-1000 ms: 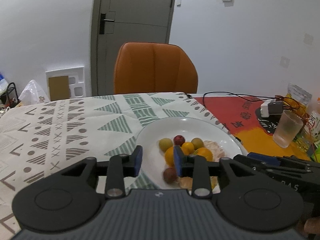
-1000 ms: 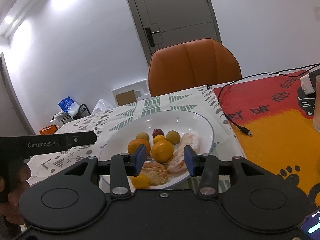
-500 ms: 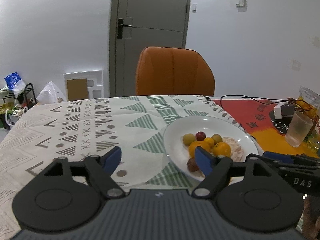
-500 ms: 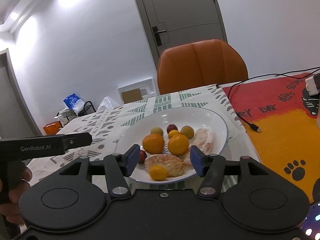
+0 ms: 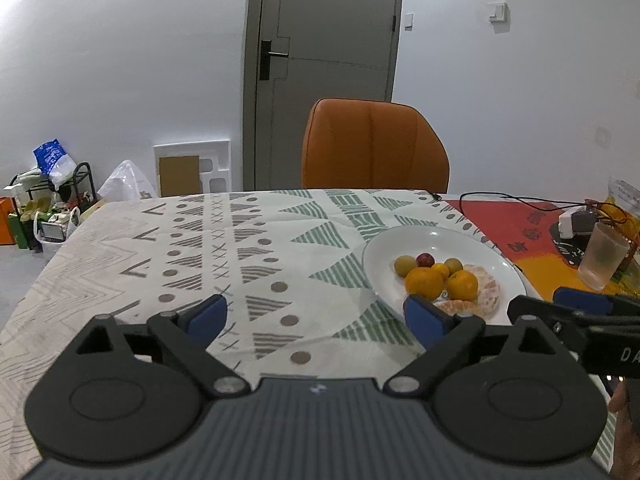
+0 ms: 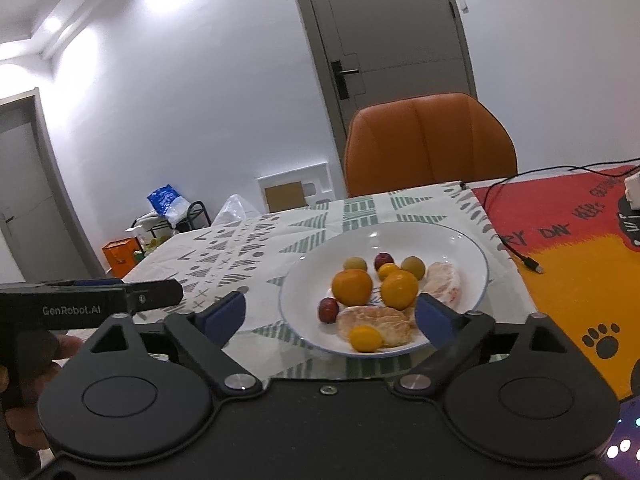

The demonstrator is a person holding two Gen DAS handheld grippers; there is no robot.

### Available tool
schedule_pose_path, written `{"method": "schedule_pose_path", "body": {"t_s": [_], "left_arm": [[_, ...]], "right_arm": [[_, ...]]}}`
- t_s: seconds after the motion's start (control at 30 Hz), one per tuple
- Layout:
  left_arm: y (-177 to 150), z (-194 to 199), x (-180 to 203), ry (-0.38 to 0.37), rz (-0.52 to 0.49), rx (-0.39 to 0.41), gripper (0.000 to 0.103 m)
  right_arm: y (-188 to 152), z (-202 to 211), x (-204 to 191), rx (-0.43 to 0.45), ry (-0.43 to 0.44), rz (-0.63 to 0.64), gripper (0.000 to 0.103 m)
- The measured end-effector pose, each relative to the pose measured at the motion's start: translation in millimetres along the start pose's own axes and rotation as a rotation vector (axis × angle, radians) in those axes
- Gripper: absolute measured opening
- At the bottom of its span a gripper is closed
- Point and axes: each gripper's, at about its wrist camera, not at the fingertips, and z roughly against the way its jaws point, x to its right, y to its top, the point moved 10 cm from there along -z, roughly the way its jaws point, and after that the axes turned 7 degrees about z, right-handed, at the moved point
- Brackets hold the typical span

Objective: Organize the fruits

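Round white ceramic plate (image 6: pixel 472 276) on patterned white-and-green tablecloth (image 5: pixel 240 248), bearing two whole orange mandarins (image 6: pixel 352 287), peeled citrus segments (image 6: pixel 374 320), small yellow, green and dark red fruits. Left of plate: left gripper (image 5: pixel 316 314), jaws opening, nothing between. Near plate's front rim: right gripper (image 6: pixel 330 314), jaws opening, empty. Behind plate: orange leather chair (image 5: pixel 374 148). Right of plate: frosted plastic cup (image 5: pixel 602 258).

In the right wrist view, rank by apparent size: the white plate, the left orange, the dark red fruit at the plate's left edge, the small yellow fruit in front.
1. white plate
2. left orange
3. small yellow fruit, though it sits nearest the camera
4. dark red fruit, close to the yellow one in size, so this order is unsure
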Motion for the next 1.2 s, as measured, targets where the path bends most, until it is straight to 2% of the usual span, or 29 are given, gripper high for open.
{"method": "schedule_pose_path", "body": {"t_s": [0.13,0.63,1.2], "left_arm": [[-0.5,11.7,-9.4,0.025,0.000,-0.005,0.097],[-4.4,48.2,-43.8,0.084,0.028,0.009,0.099],[-20.9,78.4,-67.7,0.098,0.048,-0.003,0.099]], "right_arm": [[3.9,6.5,-9.9,0.010,0.013,0.011,0.103],[4.6,21.7,-39.2,-0.002,0.053,0.036,0.103],[1.2,41.1,-61.6,0.011,0.064,0.063,0.103]]}}
